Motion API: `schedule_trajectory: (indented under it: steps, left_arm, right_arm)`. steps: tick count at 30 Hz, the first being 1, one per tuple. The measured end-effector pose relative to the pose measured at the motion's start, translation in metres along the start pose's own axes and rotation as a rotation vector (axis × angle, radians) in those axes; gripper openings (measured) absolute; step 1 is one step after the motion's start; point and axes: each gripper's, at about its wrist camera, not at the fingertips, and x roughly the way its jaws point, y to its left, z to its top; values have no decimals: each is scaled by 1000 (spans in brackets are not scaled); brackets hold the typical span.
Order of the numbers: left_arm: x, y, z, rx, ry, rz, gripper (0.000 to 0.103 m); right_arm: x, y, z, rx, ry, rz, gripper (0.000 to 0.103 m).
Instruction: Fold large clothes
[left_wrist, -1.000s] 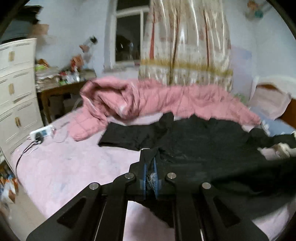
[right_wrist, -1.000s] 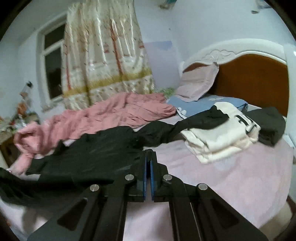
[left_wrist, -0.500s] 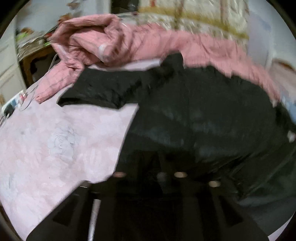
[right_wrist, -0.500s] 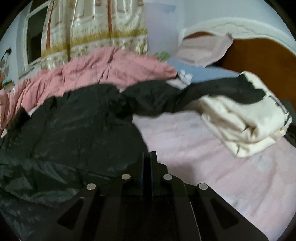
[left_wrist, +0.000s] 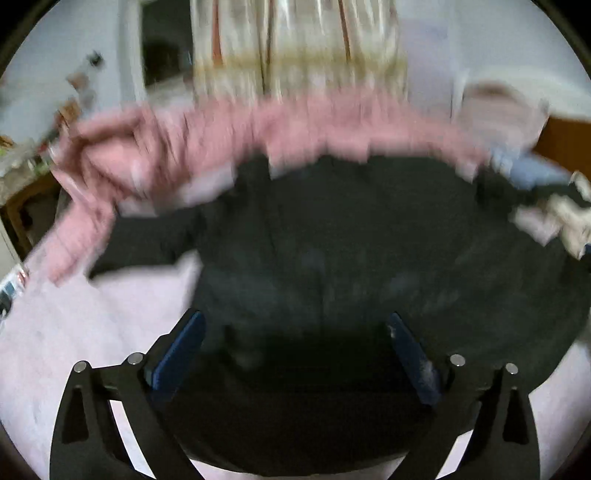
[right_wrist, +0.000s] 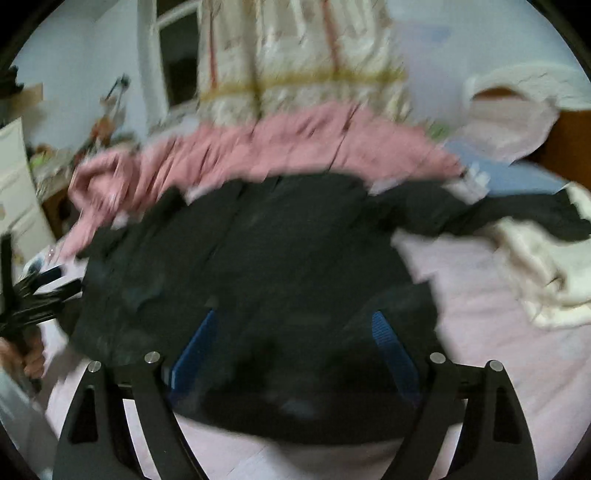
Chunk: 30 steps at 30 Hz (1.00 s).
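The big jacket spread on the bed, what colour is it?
Black. The jacket shows best in the right wrist view.

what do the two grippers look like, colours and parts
Both are alike: the left gripper and right gripper have black angular linkage arms with triangular cut-outs, round silver pins at the joints, and flat blue pads inside the fingers. No cables or markings can be made out in these blurred views.

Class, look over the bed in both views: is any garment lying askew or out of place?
Yes. One long sleeve of the spread black jacket trails sideways onto the folded cream garment instead of lying flat on the pink bedsheet. A rumpled pink quilted coat is heaped behind it.
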Motion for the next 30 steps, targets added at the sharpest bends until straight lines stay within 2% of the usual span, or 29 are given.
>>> schedule_trajectory:
  steps: [1,2,3,4,6,7,9,10,12,14,18,20,22,24,26,27,28,29,30]
  left_arm:
    - [20,1,-3,-6,83,78,95]
    - [33,4,-6,-29,125,131,95]
    - [38,12,-9,-81,124,125,95]
    - [37,17,-9,-115,127,130,95]
    - [30,23,-12,-146,108,159,95]
    - [27,24,-15,-150,99,168,95]
    - [23,22,-20,-153,84,190,95]
    - [22,23,-21,-148,76,201,95]
    - [19,18,-18,-130,48,206,95]
    - [10,19,-19,-111,-9,175,93]
    - [-33,21,-9,-87,-196,114,93]
    - [-50,21,-4,-90,-255,38,97]
    - [-57,20,-3,-101,-269,-67,97]
    - [-53,12,-2,-92,-239,-175,97]
    - [-43,-4,-4,-77,-194,-216,97]
    - [-40,-14,-6,-70,-186,-210,97]
    - [-40,-25,-8,-67,-195,-167,97]
    - [-41,-36,-10,-67,-222,-74,95]
    - [-45,-43,-12,-68,-255,-28,94]
  right_arm:
    - [8,2,-4,15,39,27,87]
    - [17,3,-9,29,74,42,87]
    - [26,3,-13,29,99,26,87]
    - [35,4,-16,10,109,-26,87]
    - [53,3,-20,-40,110,-138,87]
    - [61,-1,-19,-40,125,-168,87]
    - [70,-15,-15,33,137,-165,87]
    - [71,-24,-12,70,130,-200,87]
    - [76,-36,-11,129,142,-287,87]
    - [76,-44,-11,169,150,-300,87]
    - [56,-35,-12,128,82,-355,87]
    - [33,-25,-12,93,-12,-332,87]
    - [16,-16,-9,69,-89,-273,87]
    - [3,-3,-6,45,-128,-155,88]
    - [-1,9,-8,28,-116,-56,88]
    - [0,15,-9,22,-107,-24,88]
    - [3,23,-10,10,-88,-3,88]
    - [8,30,-11,-1,-70,-2,88]
    - [13,38,-13,-3,-61,-20,88]
